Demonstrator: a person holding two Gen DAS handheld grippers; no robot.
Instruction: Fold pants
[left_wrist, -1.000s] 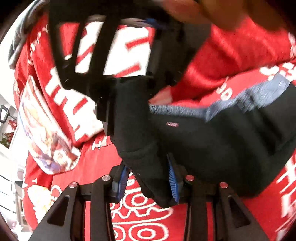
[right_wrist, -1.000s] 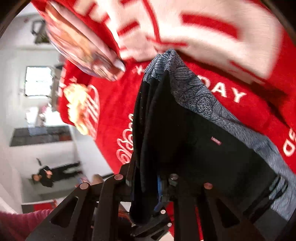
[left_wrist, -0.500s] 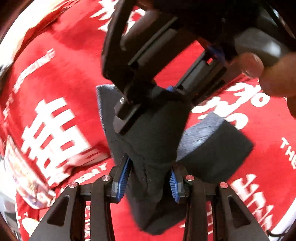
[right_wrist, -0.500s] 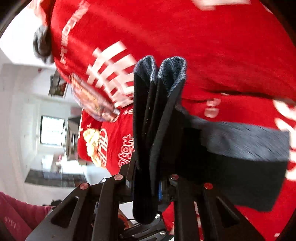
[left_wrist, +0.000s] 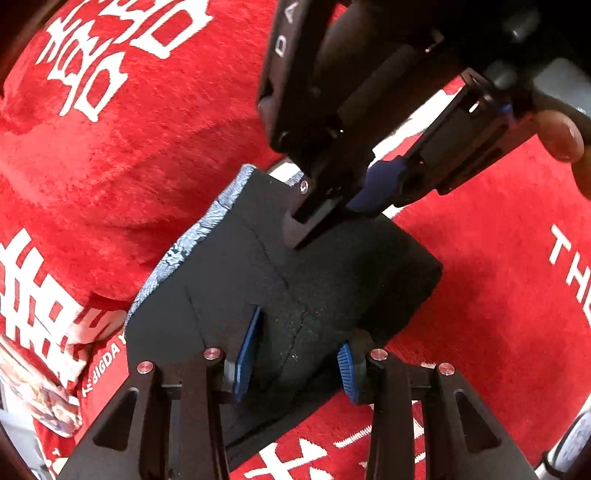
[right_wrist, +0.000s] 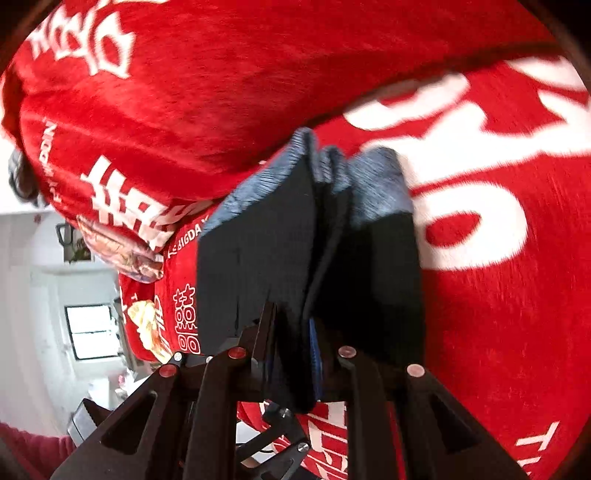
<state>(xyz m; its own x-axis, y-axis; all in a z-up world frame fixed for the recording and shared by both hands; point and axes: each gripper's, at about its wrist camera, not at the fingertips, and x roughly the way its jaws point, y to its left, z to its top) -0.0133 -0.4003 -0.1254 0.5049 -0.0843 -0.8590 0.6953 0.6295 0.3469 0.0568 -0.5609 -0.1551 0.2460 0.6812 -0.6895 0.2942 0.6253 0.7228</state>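
A home, likely a bedroom: a plush red blanket (right_wrist: 229, 92) with white lettering, white walls and a window (right_wrist: 92, 330) beyond.

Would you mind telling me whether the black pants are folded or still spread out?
Folded. The black pants form a compact, thick rectangle on the red blanket, and the right wrist view shows several stacked layers with the grey waistband doubled over.

1. The folded pants (left_wrist: 295, 273) are laid on the blanket (left_wrist: 498, 277).
2. Their near end is clamped in the left tongs (left_wrist: 295, 362).
3. Their far edge is gripped by the right tongs (left_wrist: 332, 210) from behind.
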